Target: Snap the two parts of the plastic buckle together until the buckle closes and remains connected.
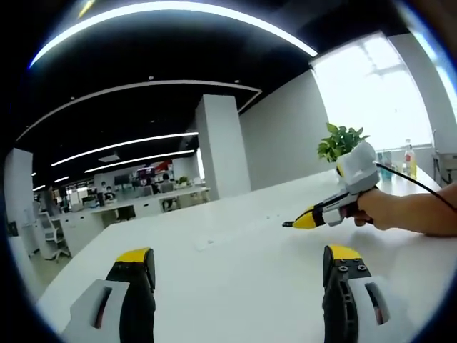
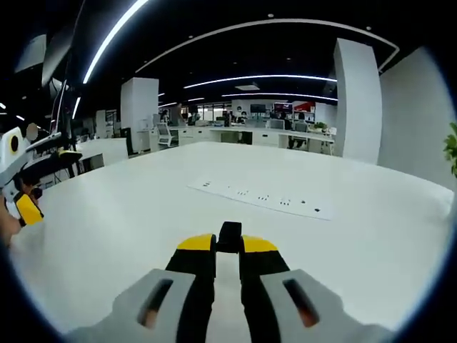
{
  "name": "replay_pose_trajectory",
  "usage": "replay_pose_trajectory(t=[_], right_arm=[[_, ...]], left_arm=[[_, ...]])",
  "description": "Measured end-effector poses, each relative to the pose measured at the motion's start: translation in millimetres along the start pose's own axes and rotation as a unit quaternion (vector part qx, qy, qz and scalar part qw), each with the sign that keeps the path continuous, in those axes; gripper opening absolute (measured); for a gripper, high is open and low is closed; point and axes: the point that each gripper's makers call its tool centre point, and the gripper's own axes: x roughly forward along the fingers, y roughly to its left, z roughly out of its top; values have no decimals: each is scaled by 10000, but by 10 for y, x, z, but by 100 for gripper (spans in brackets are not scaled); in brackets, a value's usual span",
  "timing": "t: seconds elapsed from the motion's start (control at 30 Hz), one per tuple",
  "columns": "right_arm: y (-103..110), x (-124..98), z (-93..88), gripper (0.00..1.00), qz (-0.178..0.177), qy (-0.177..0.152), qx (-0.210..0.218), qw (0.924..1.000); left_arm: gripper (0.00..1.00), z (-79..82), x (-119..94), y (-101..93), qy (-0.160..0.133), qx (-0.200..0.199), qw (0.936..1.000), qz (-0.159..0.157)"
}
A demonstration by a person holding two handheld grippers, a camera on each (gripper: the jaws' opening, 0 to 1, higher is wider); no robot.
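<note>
In the right gripper view my right gripper (image 2: 228, 244) is shut on a small black buckle part (image 2: 230, 236), which sticks out just past the yellow tips above the white table (image 2: 143, 229). In the left gripper view a hand holds that same right gripper (image 1: 298, 222) low over the table at the right, with a dark bit at its tip. My left gripper (image 1: 239, 254) stands wide open over the table, and nothing lies between its yellow-tipped fingers (image 1: 136, 256). Part of the left gripper (image 2: 27, 209) shows at the left edge of the right gripper view.
A flush socket strip (image 2: 264, 196) is set into the tabletop ahead of the right gripper. A potted plant (image 1: 341, 141) and bottles (image 1: 408, 158) stand at the table's far right end by the window. A white pillar (image 1: 221, 146) and office desks lie beyond.
</note>
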Motion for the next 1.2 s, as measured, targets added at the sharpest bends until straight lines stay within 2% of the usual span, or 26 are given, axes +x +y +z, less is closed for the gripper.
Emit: replay_pose_trajectory(t=[0.47, 0.53, 0.57, 0.8, 0.93, 1.2], right_arm=[[14, 153, -19, 9, 22, 107, -32, 9999], [12, 184, -24, 9, 39, 140, -21, 9999], [9, 201, -14, 9, 25, 138, -46, 9999], [30, 359, 15, 9, 48, 164, -82, 9998], [94, 389, -2, 9, 94, 210, -113, 9997], [50, 441, 9, 9, 73, 204, -89, 9997]], left_arm=[[100, -10, 30, -18, 26, -47, 9999, -89], [100, 1, 29, -65, -15, -407, 9989, -236], [100, 0, 25, -56, -11, -449, 9987, -243], [100, -2, 11, -65, -11, -379, 9991, -202], [100, -16, 5, -78, 0, -492, 9985, -246], [100, -10, 1, -110, -13, -459, 9985, -281]])
